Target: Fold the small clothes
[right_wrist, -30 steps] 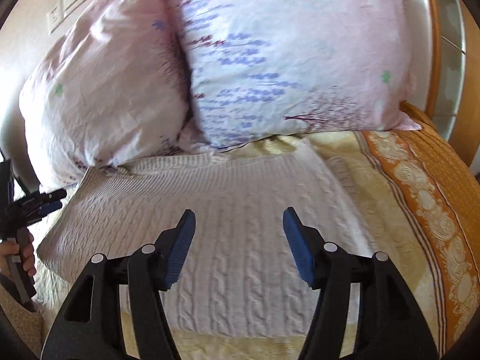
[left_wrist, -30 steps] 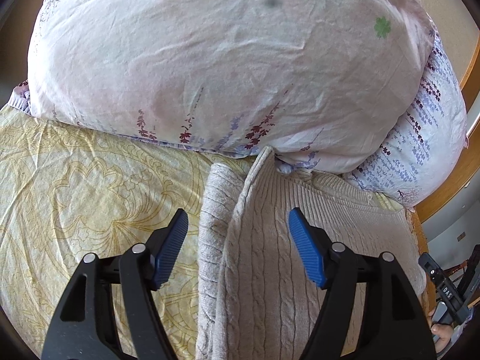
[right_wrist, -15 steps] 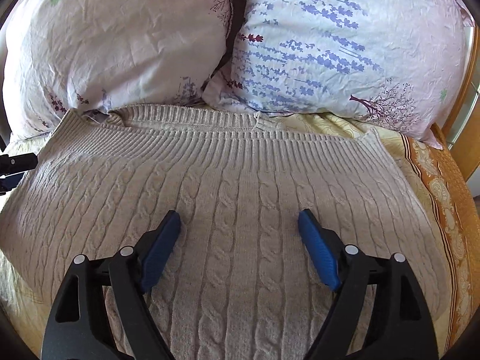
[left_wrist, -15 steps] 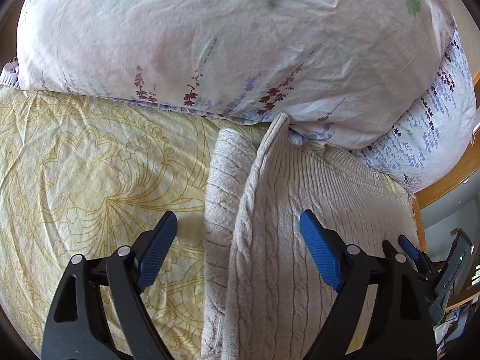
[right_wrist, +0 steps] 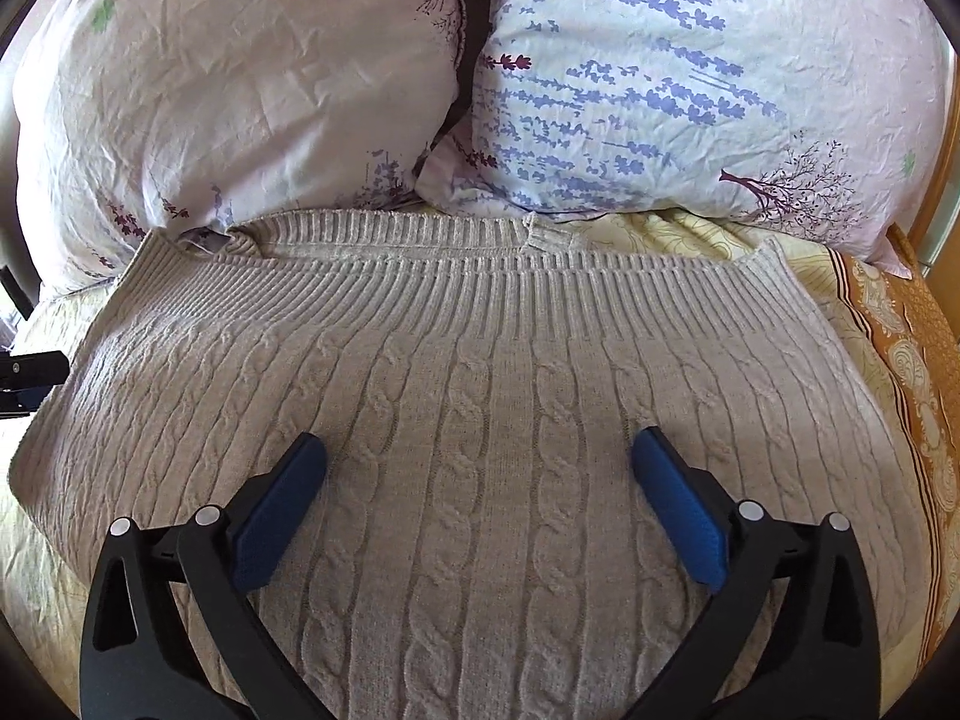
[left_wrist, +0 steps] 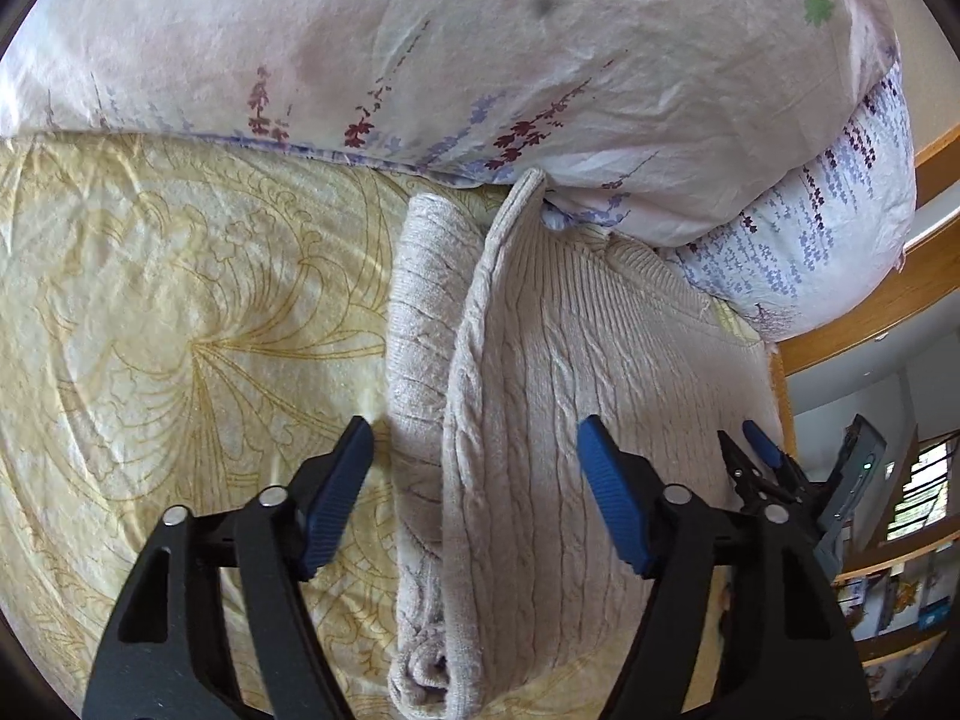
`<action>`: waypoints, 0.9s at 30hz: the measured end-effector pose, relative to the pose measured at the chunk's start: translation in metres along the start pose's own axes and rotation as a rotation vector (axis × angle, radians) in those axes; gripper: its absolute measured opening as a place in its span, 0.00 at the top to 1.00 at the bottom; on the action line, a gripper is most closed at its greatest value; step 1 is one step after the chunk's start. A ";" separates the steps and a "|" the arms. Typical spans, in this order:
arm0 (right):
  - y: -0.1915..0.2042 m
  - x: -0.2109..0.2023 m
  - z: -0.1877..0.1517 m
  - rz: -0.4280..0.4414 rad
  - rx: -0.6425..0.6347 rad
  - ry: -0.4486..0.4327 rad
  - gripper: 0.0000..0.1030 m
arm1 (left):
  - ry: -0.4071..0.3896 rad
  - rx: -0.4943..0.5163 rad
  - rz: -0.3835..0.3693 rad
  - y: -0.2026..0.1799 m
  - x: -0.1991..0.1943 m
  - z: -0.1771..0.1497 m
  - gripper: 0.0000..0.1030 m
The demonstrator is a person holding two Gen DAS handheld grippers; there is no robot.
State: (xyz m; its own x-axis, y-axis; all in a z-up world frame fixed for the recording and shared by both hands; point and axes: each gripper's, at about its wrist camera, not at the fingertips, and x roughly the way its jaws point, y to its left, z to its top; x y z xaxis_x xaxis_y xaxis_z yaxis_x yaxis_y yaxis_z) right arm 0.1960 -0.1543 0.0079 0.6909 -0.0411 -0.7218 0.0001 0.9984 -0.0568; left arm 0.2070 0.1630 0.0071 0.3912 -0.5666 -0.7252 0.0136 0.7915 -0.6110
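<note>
The yellow patterned bedspread (left_wrist: 180,324) covers the bed under everything, and I take the beige cable-knit sweater (right_wrist: 480,420) as my landmark on it. Beyond the sweater's ribbed edge two floral pillows lean together: the pale pink pillow (right_wrist: 240,90) on the left and the lavender-print pillow (right_wrist: 690,90) on the right, both just touching the knit's far edge. The sweater itself lies spread flat on the bedspread, its ribbed band (right_wrist: 480,276) toward the pillows; at its left side the edge is folded and stands up as a ridge, with a rolled sleeve (left_wrist: 420,330) lying just beside it on the bedspread. To the sweater's right runs the bedspread's orange border (right_wrist: 918,360). My right gripper (right_wrist: 480,468) hangs over the middle of the sweater with its jaws spread as wide as they go, having just been opening, nothing between the pads but knit below. My left gripper (left_wrist: 474,456) sits over the folded left edge, jaws about half apart and just closing in, the ridge between them though the blue pads (left_wrist: 606,480) do not press on it.
</note>
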 end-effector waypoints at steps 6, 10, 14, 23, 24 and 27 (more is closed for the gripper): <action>0.000 0.000 0.000 0.001 0.001 -0.001 0.01 | -0.049 -0.149 -0.139 0.016 0.004 -0.005 0.42; 0.000 0.001 0.000 -0.002 0.000 0.000 0.01 | -0.083 -0.200 -0.176 0.021 0.006 -0.006 0.42; 0.000 0.000 0.000 -0.006 -0.002 0.001 0.01 | -0.062 -0.140 -0.106 0.001 0.013 -0.005 0.46; 0.002 -0.002 -0.002 -0.006 -0.013 0.003 0.01 | -0.030 -0.089 0.007 -0.024 0.031 -0.003 0.66; 0.002 -0.001 -0.002 -0.007 -0.013 0.004 0.01 | -0.028 -0.091 0.019 -0.024 0.032 -0.003 0.70; 0.003 -0.001 -0.002 -0.011 -0.015 0.004 0.01 | -0.023 -0.123 0.011 -0.020 0.035 -0.002 0.78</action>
State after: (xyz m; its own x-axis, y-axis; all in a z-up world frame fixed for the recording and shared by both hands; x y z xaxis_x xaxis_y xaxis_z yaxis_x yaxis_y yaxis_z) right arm 0.1933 -0.1508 0.0070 0.6880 -0.0520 -0.7239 -0.0031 0.9972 -0.0746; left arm 0.2183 0.1268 -0.0072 0.4119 -0.5518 -0.7252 -0.1032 0.7625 -0.6388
